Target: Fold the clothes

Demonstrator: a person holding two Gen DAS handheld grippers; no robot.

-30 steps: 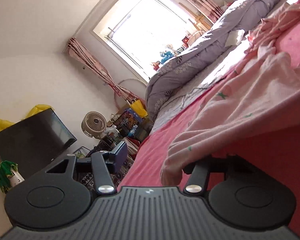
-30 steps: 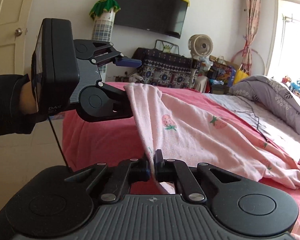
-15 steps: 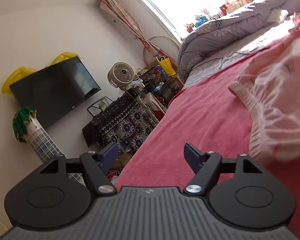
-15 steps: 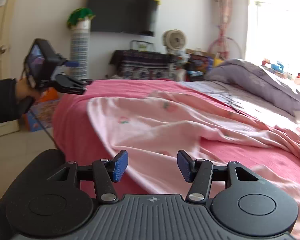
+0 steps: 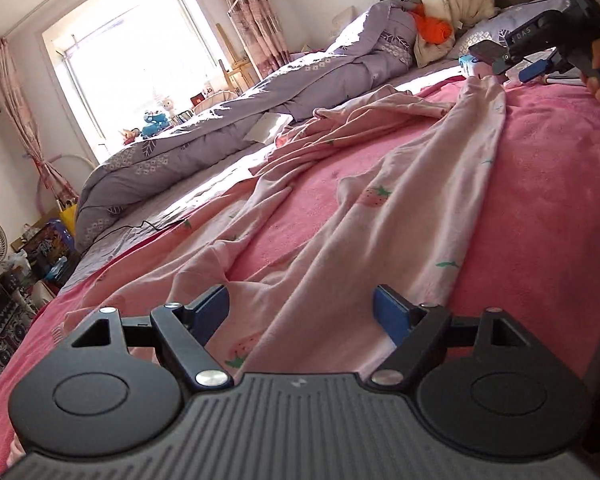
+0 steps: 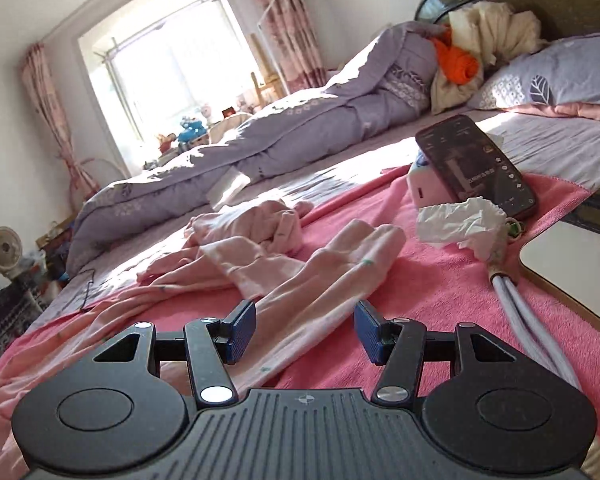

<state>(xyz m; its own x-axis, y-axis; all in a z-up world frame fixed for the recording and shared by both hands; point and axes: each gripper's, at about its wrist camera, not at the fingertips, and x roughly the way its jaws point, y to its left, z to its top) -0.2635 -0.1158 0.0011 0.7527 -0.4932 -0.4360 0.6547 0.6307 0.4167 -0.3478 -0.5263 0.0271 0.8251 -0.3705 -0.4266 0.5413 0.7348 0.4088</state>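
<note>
My left tongs (image 5: pixel 302 312) are standing wide apart, their jaws having just been opening further, and nothing is pinched between the blue pads (image 5: pixel 392 316); the cloth is only lying beneath and between them. My right tongs (image 6: pixel 305 332) are also gaping, about half spread, having just been opening, with one pale trouser leg running under the gap but not squeezed by either pad.

I am looking at the pink strawberry-print pyjama trousers (image 5: pixel 384 216), which are lying stretched out and rumpled along the pink bed cover (image 5: pixel 540 184). From the left view one leg is reaching away toward the right tongs (image 5: pixel 536 70), which are hovering near its far end. In the right view, the trousers (image 6: pixel 300 276) are bunching into a crumpled knot toward the lilac side of the bed.

A lilac quilt (image 6: pixel 300 128) is lying rolled along the window side. A phone (image 6: pixel 476 164) is leaning on a small white box, just beside a crumpled tissue (image 6: pixel 460 220), and a pale cable (image 6: pixel 528 320) is trailing across the cover near my right tongs.
</note>
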